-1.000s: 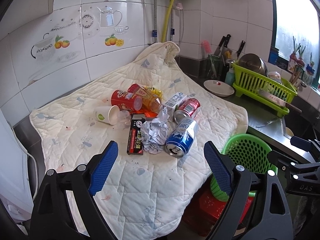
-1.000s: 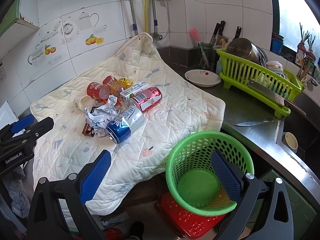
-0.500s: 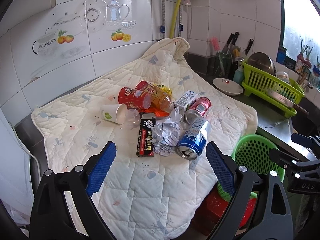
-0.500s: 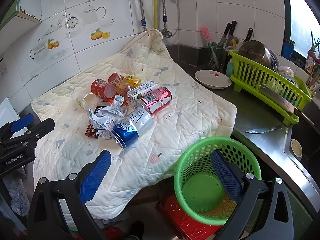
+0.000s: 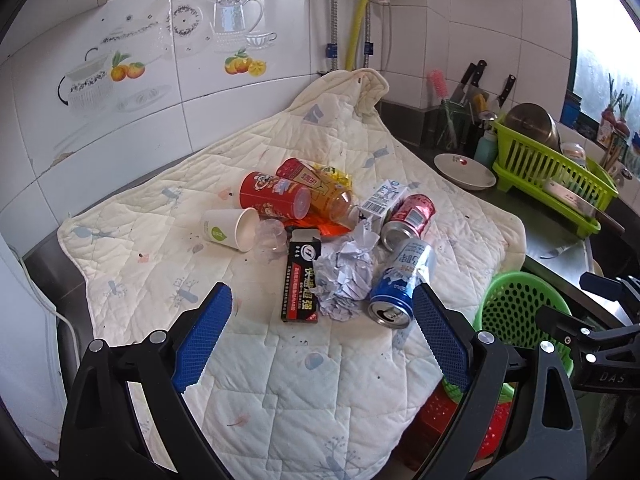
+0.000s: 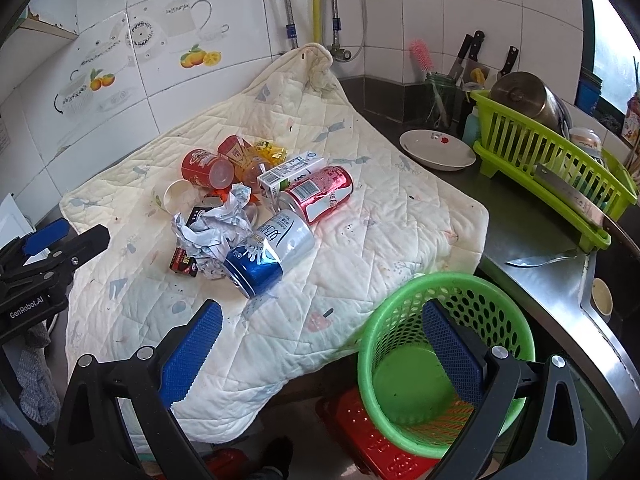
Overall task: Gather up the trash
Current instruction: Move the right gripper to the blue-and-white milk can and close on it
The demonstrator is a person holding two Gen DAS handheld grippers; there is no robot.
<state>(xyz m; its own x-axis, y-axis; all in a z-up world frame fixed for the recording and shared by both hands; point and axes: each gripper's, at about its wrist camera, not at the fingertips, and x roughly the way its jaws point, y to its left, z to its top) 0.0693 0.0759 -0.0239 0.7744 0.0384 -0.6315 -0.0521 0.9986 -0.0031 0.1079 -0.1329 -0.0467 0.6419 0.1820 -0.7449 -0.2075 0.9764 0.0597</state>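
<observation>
A heap of trash lies on a cream quilted cloth: a blue can, a red can, crumpled paper, a black box, a paper cup, a red tube, a carton. My left gripper is open, just short of the box, the paper and the blue can. My right gripper is open over the cloth's near edge, its right finger in front of the empty green basket. The blue can lies ahead of it.
The green basket stands on a red crate below the counter edge. A white plate, a green dish rack, knives and a spoon sit on the steel counter at right. Tiled wall behind.
Both grippers have moved forward and a little left toward the heap, which now looks larger. Both stay open and no trash has moved.
</observation>
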